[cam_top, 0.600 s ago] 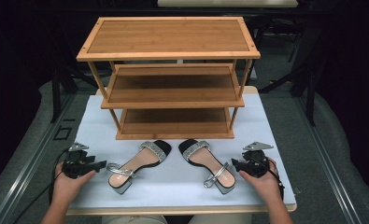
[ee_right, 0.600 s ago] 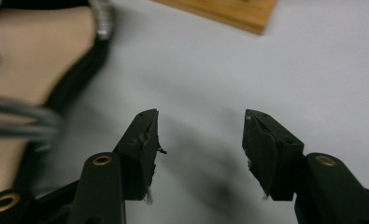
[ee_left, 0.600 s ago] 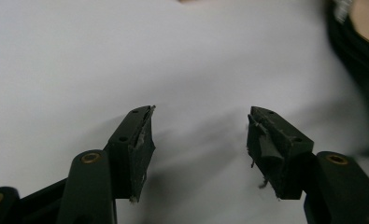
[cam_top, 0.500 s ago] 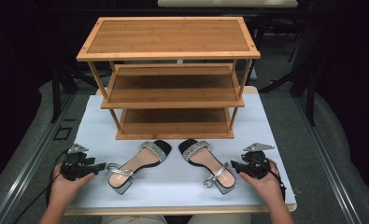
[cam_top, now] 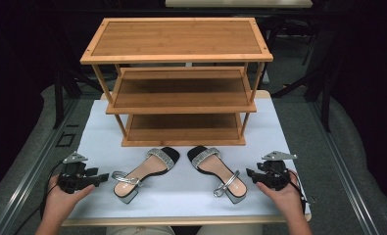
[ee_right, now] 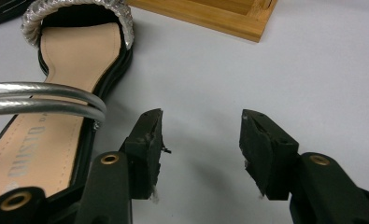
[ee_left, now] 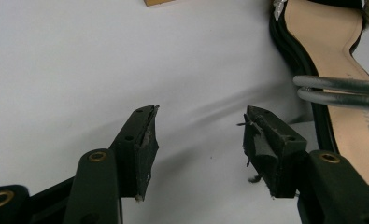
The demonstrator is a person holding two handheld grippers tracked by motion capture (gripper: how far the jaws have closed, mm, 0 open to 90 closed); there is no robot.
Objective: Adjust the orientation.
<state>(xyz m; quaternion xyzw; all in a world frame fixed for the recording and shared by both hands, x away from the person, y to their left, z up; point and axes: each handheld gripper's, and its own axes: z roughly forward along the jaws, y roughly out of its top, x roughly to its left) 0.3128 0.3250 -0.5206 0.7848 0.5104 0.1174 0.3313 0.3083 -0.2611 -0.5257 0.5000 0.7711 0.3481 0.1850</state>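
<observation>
Two black sandals with silver straps and tan insoles lie on the white table in front of a wooden shoe rack (cam_top: 176, 83). Just left of the left sandal (cam_top: 144, 174) is my left gripper (cam_top: 103, 177), open and empty, its jaws pointing at the heel. In the left gripper view the left gripper (ee_left: 198, 140) shows bare table between its jaws, and that sandal (ee_left: 331, 70) lies to the right. My right gripper (cam_top: 250, 174) rests open just right of the right sandal (cam_top: 218, 171). The right gripper (ee_right: 201, 135) holds nothing, with the sandal (ee_right: 70, 70) beside its left jaw.
The three-tier rack stands at the back of the white mat (cam_top: 279, 127); its bottom board (ee_right: 210, 14) lies close ahead of the right gripper. The table's front edge (cam_top: 181, 220) runs just behind both hands. Dark frames and floor surround the table.
</observation>
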